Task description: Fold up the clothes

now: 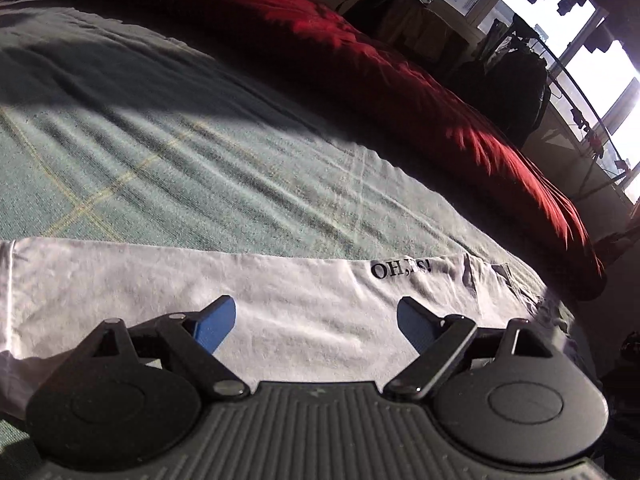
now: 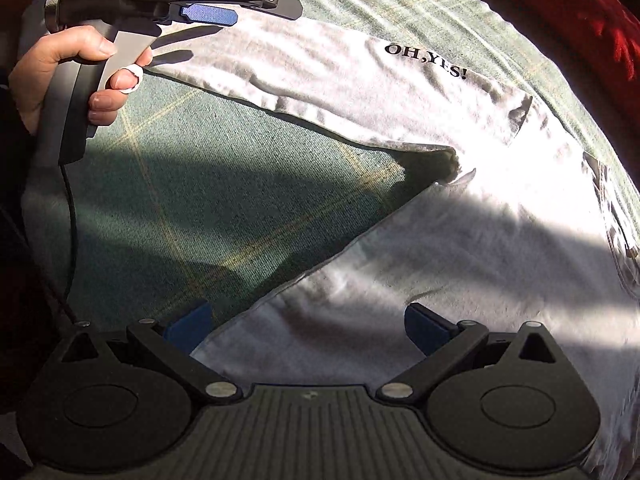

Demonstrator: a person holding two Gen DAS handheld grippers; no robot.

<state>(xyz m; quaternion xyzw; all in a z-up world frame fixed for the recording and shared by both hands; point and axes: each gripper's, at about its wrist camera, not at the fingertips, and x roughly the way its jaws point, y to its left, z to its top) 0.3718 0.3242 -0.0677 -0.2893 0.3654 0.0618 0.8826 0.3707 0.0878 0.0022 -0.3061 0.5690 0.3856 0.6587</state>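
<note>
White cotton garment (image 2: 440, 216) printed "OH,YES!" in black, spread on a green woven bed cover with thin yellow check lines (image 2: 200, 200).

Hidden or cut off: in the right wrist view the garment's far end runs out of frame at right and below, and part of it lies in shadow; in the left wrist view the print reads only partly across a crease, and the garment's near edge is masked by the gripper body. Orientation: two long panels meet in a V, one stretching up-left, the other down-left. Left gripper (image 1: 316, 326): blue-padded fingers spread wide over the upper panel, nothing between them. Right gripper (image 2: 308, 330): fingers wide, straddling the lower panel's edge, contact unclear. Person's hand (image 2: 68, 72) holds the left gripper's handle. Crumpled red blanket (image 1: 400, 60) lies beyond.
</note>
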